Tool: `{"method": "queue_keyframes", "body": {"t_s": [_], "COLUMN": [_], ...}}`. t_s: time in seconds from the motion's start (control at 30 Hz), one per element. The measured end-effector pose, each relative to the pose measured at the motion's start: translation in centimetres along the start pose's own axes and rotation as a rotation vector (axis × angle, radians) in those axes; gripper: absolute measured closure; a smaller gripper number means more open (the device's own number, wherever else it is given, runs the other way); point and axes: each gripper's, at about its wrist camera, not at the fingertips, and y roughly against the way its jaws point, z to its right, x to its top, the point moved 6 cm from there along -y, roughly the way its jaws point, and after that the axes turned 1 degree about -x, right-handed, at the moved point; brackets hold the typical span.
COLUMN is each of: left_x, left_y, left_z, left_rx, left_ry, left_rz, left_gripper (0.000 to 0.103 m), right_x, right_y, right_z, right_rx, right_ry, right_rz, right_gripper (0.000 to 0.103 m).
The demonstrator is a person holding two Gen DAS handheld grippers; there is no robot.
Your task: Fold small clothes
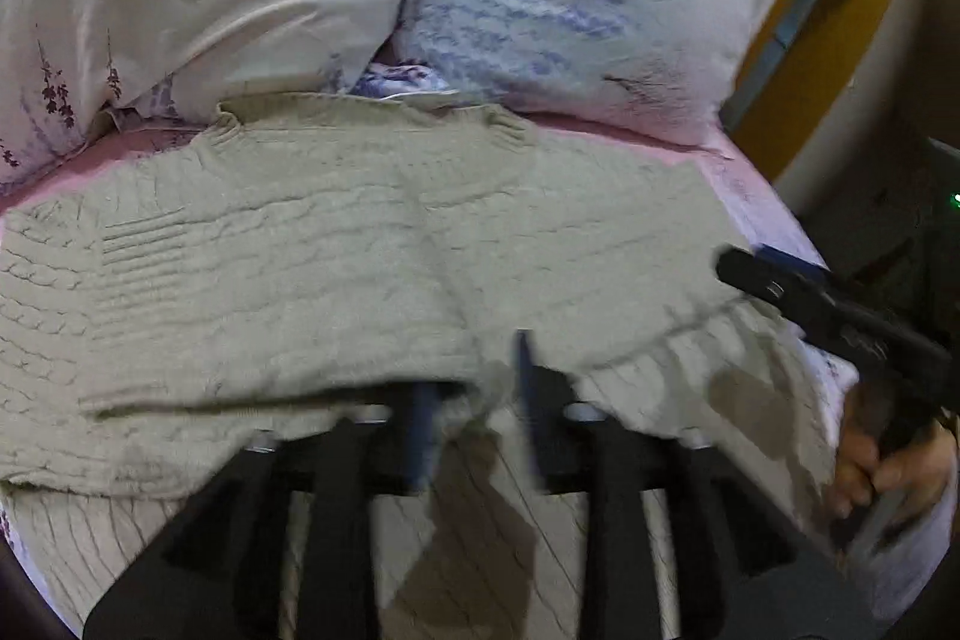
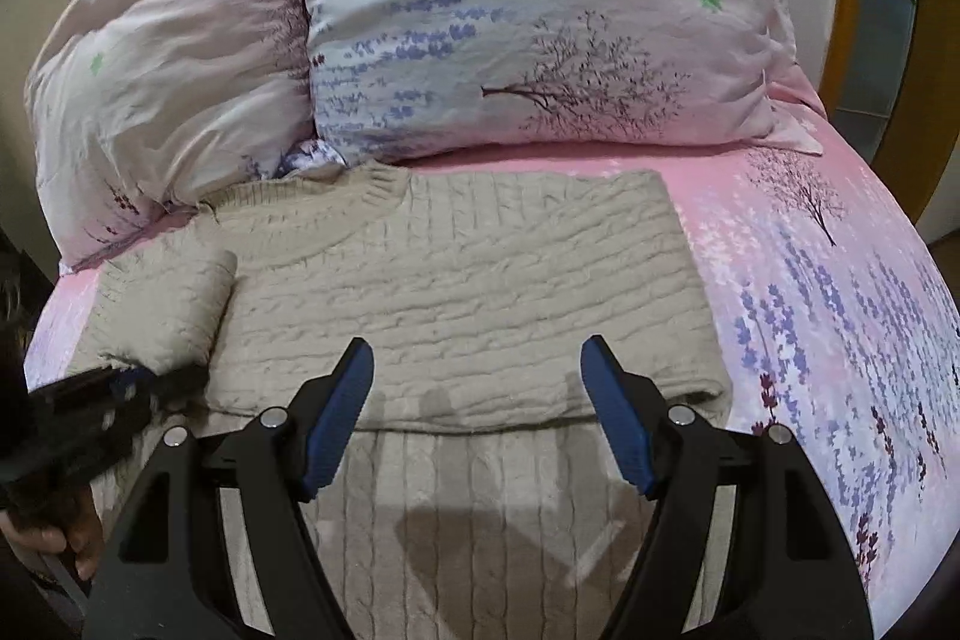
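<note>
Knit sweater half-folded on a pink bed

The beige sweater [image 2: 468, 280] lies below the pillows [image 2: 540, 10]; left tongs [image 1: 474, 406] pinch its folded edge, right tongs [image 2: 477, 400] hover spread above it

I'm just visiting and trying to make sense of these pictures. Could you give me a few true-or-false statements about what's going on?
1. The beige knit sweater lies on a pink floral sheet. True.
2. The right gripper has its jaws clamped on the sweater. False: the jaws are spread apart, holding nothing.
3. Two pillows lie beyond the sweater. True.
4. The left gripper is wide open. False: its jaws are close together, pinching sweater fabric.
</note>
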Motion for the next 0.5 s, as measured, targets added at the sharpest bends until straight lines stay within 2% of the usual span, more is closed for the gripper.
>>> {"method": "queue_keyframes", "body": {"t_s": [0.03, 0.07, 0.1, 0.17, 0.2, 0.23, 0.3, 0.37, 0.43, 0.5], "left_x": [-0.2, -0.2, -0.3, -0.4, -0.4, -0.6, -1.0, -2.2, -3.2, -4.2], "left_y": [1.1, 2.7, 4.6, 8.2, 9.4, 10.9, 11.8, 12.3, 12.0, 11.0], "left_z": [-0.2, -0.7, -1.4, -4.1, -5.8, -8.9, -13.1, -17.2, -19.1, -20.1], "left_rx": [-0.014, -0.031, -0.053, -0.049, -0.017, 0.048, 0.127, 0.149, 0.155, 0.166], "left_ry": [0.004, 0.013, 0.025, 0.074, 0.108, 0.168, 0.270, 0.394, 0.445, 0.469], "left_rz": [0.011, 0.043, 0.083, 0.162, 0.192, 0.223, 0.229, 0.208, 0.183, 0.145], "left_gripper": [0.031, 0.025, 0.025, 0.025, 0.025, 0.025, 0.031, 0.036, 0.037, 0.037], "right_x": [0.3, 0.6, 0.8, 1.1, 1.2, 1.3, 1.1, 0.6, -0.3, -1.5], "right_y": [0.0, 0.3, 0.5, 1.1, 1.3, 1.5, 1.8, 1.9, 1.7, 1.0], "right_z": [-0.2, -0.8, -1.3, -3.4, -4.5, -6.1, -10.2, -13.9, -18.3, -21.9], "right_rx": [0.008, 0.034, 0.060, 0.122, 0.143, 0.167, 0.220, 0.265, 0.302, 0.297], "right_ry": [0.003, 0.012, 0.023, 0.075, 0.103, 0.149, 0.263, 0.361, 0.481, 0.596], "right_rz": [0.006, 0.018, 0.025, 0.049, 0.058, 0.067, 0.085, 0.094, 0.101, 0.100], "right_gripper": [0.038, 0.043, 0.051, 0.056, 0.057, 0.057, 0.057, 0.057, 0.057, 0.057]}}
